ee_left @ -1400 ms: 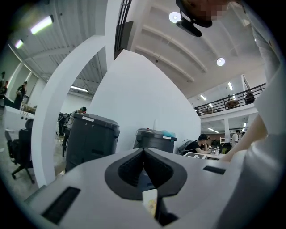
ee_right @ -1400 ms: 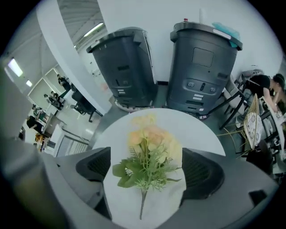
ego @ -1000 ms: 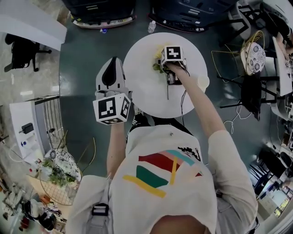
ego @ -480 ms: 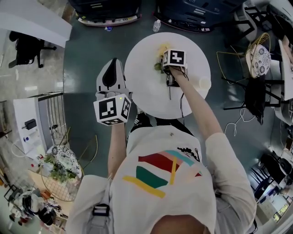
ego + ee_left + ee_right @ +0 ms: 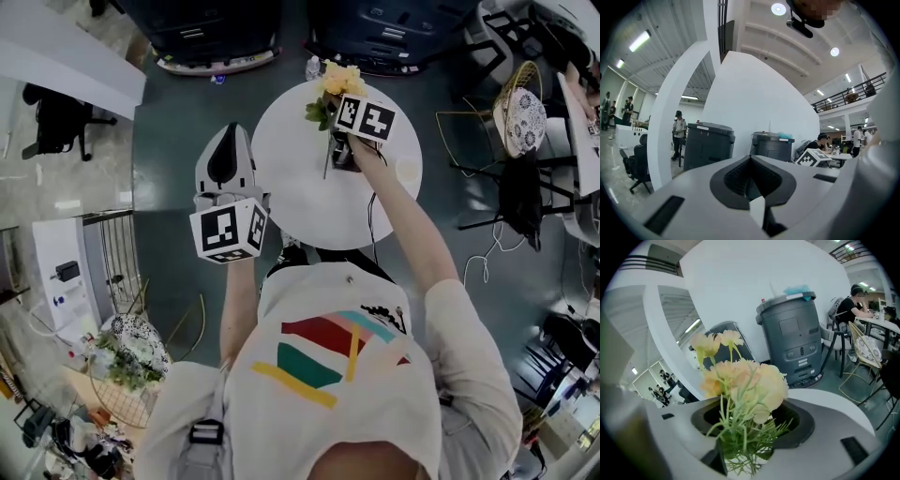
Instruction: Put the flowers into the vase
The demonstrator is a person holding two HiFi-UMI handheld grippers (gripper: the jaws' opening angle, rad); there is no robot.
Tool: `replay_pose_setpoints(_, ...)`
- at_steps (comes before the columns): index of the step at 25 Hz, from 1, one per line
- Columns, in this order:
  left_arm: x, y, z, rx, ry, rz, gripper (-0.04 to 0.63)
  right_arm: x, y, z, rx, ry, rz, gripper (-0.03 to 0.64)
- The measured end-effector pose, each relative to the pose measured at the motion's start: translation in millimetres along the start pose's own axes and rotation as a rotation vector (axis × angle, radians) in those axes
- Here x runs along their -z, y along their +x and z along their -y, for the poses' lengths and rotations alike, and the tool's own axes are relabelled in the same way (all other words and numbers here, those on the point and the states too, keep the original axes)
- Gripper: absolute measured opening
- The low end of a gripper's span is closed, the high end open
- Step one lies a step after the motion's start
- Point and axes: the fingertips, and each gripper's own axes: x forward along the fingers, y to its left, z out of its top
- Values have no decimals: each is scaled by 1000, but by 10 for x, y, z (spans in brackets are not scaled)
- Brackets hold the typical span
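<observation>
A bunch of pale yellow flowers [image 5: 337, 79] with green leaves and a thin stem stands up out of my right gripper [image 5: 339, 141], above the far side of the round white table [image 5: 300, 197]. That gripper's jaws are closing, with the stems between them and held. In the right gripper view the blooms [image 5: 743, 378] fill the space over my right gripper [image 5: 745, 448]. A pale cream vessel [image 5: 410, 172] sits at the table's right edge. My left gripper [image 5: 232, 127] hangs left of the table over the floor, shut and empty; in its own view the left gripper [image 5: 751, 159] points level at grey bins.
Dark grey bins [image 5: 394, 28] stand beyond the table, with a small bottle [image 5: 312, 66] on the floor before them. Wire chairs [image 5: 516, 112] crowd the right side. A cable [image 5: 373, 220] trails from the right gripper across the table. A basket of plants [image 5: 127, 361] stands lower left.
My right gripper has risen off the table with the flowers, which now stand up toward the table's far edge. The left gripper has hardly moved.
</observation>
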Motion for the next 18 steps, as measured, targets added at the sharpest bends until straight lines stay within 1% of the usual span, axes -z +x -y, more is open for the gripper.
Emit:
replay_pose_setpoints(2,-115,-2,71,23,-8,21,6,-276,-191,-127,-45,4,80,284)
replay_pose_setpoints(3,-189,-3,111,41,-23,36,5,-428,-317,-214,-82,7,126,284)
replay_pose_setpoints(5,-372,-16,203,74,-44,63,6,-738,-643,-423,-182,13,228,284)
replay_pose_setpoints(7,-585,-27,312,94,-32,82,6,-1042,-1056,-632,-277,2,335,284)
replay_pose_setpoints(9,-795,-27,420,110,-17,98,6,-1329,-1530,-808,-334,-44,452,284)
replay_pose_setpoints(11,-974,-33,504,122,-5,116,5,-1551,-2040,-953,-367,-103,576,284)
replay_pose_setpoints(14,-1198,-53,639,158,31,152,6,-1697,-2768,-1149,-407,-193,738,281)
replay_pose_setpoints(16,-1389,-71,775,195,63,189,6,-1709,-3176,-1230,-423,-256,818,279)
replay_pose_setpoints(18,-1590,-92,930,222,98,222,6,-1680,-3513,-1247,-423,-316,874,279)
